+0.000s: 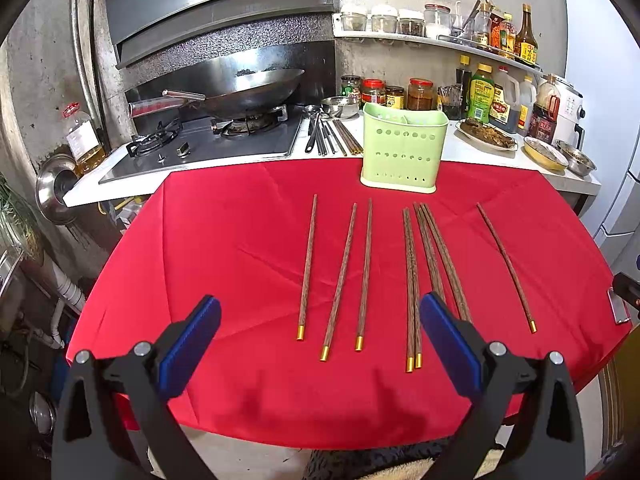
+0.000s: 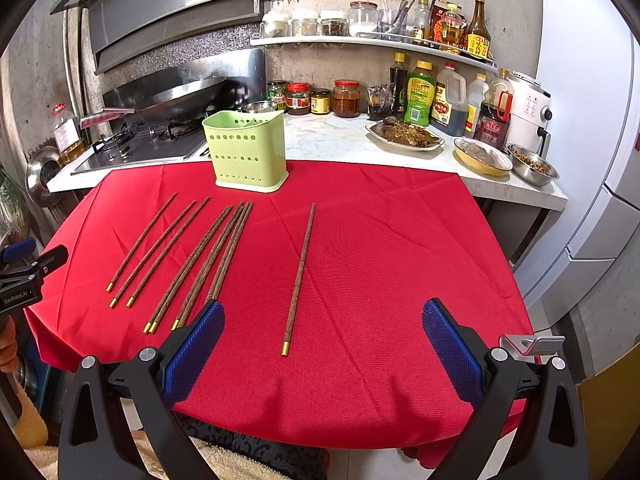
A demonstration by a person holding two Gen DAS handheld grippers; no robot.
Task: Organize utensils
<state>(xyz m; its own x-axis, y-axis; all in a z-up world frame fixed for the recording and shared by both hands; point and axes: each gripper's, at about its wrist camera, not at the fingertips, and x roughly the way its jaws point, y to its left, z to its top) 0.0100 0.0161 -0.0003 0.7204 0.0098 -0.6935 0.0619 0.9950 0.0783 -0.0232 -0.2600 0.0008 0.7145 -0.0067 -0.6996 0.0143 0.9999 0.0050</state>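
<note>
Here the left gripper (image 1: 320, 320) hangs over the near edge of a table with a red cloth (image 1: 240, 240). Its two blue pads (image 1: 192, 348) are spread wide and hold nothing. Straight ahead of it, between the pads, lie three wooden chopsticks with gold ends (image 1: 340, 276), a little apart from each other. Just ahead of its right pad is a tight bunch of chopsticks (image 1: 424, 260); there seem to be four, but they overlap, so the count is hard to tell. Farther to the right, one chopstick (image 1: 506, 268) lies alone.

Beyond all of them, at the far edge of the cloth, stands a green chopstick holder with holes (image 1: 404, 152).

The right gripper (image 2: 323, 336) is also spread wide and empty. The lone chopstick (image 2: 300, 272) lies just ahead of it, between its pads, a bit to the left. The bunch (image 2: 208, 264) reaches past its left pad, and the three loose ones (image 2: 156, 248) are farther left. The holder (image 2: 246, 152) stands far ahead and to the left.

Behind the table is a stove with a wok (image 1: 244, 88).
</note>
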